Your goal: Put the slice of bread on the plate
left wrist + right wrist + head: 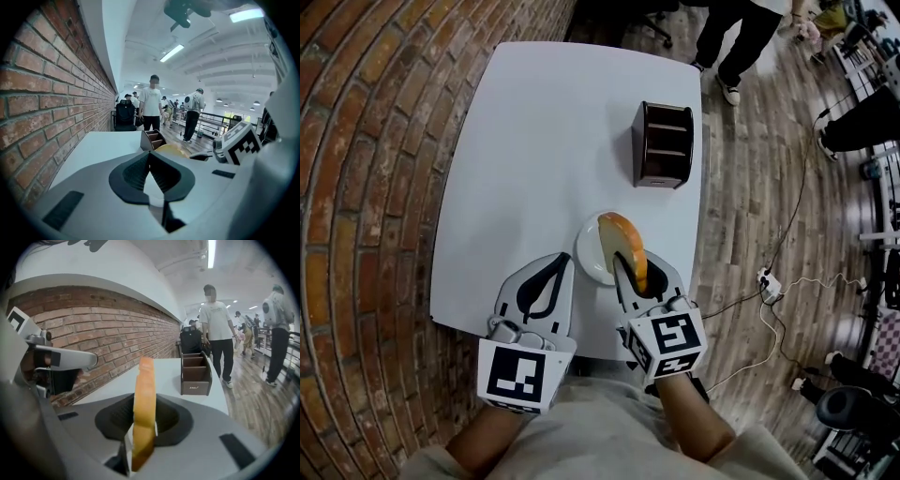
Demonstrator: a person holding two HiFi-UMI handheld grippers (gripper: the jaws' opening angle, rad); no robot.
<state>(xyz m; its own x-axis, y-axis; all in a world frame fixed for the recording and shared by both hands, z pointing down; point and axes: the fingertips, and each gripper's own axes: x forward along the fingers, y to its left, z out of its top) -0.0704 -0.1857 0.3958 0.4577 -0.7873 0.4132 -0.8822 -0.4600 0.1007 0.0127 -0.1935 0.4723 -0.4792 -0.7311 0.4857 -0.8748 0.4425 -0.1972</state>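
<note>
Looking down on the white table (534, 141) — a brown organizer (663, 143) stands far, a white plate (589, 255) near. My right gripper (637, 274) clamps the slice of bread (628, 244) edge-up over the plate's right side; my left gripper (562, 261) sits beside it — jaws together, empty.

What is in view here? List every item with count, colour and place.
table: one, white, alongside the brick wall
brick wall: one, red-brown, left of the table
plate: one, white, near the table's front edge
slice of bread: one, golden-crusted, held on edge above the plate
organiser: one, dark brown, compartmented, on the table's far right part
floor: grey-brown planks, right of the table
power strip: one, white, on the floor with cables
bystanders: several, standing beyond the table
left hand-held gripper: grey, shut, empty, beside the plate
right hand-held gripper: grey, shut on the bread
</note>
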